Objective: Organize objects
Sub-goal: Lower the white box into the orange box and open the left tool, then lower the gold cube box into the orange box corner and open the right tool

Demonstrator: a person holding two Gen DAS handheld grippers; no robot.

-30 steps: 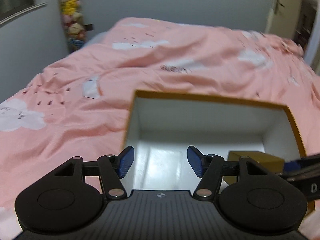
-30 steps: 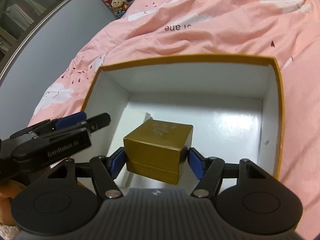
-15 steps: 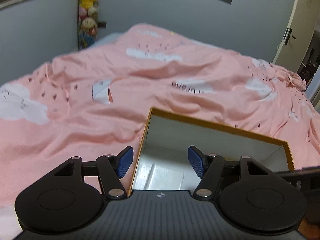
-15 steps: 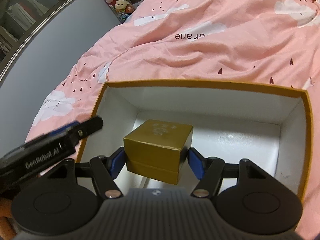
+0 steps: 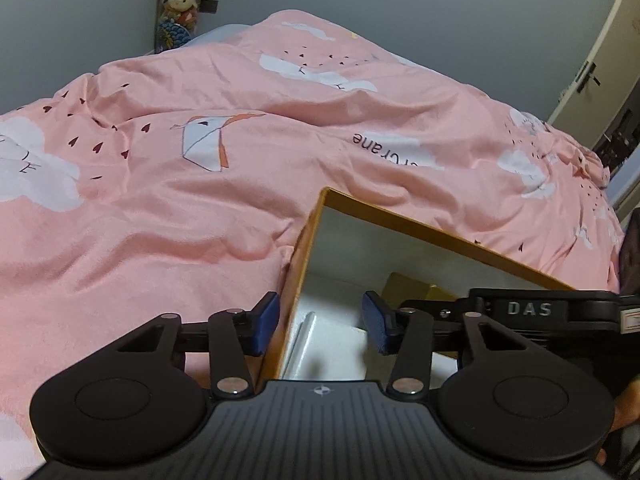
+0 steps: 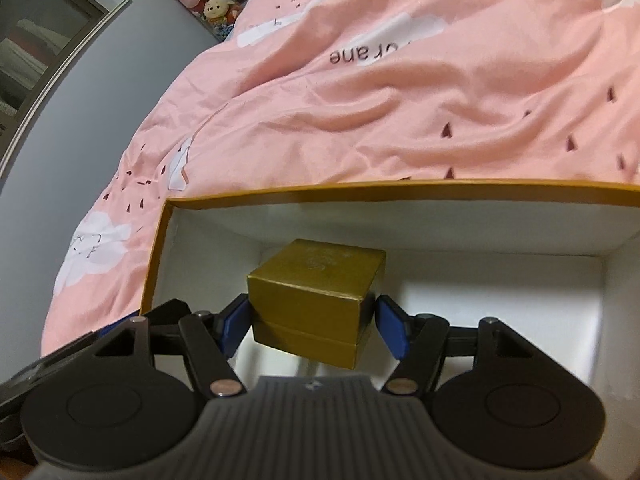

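Note:
A large open box with a gold rim (image 6: 360, 192) and white inside lies on the pink bed. My right gripper (image 6: 314, 326) is shut on a small gold box (image 6: 316, 292) and holds it inside the large box, near its left wall. In the left wrist view the large box's rim (image 5: 400, 220) shows, with the small gold box (image 5: 408, 290) partly hidden behind the right gripper's body. My left gripper (image 5: 320, 324) is open and empty, its fingers astride the large box's left wall.
A pink duvet (image 5: 200, 200) with cloud prints covers the bed around the box. Plush toys (image 5: 180, 4) hang on the grey wall at the bed's far side. A door (image 5: 600, 60) stands at the far right.
Both grippers have dropped lower and closer to the large box. The small gold box has gone deeper into it. The left gripper has shifted left, from over the box's inside to astride its left wall.

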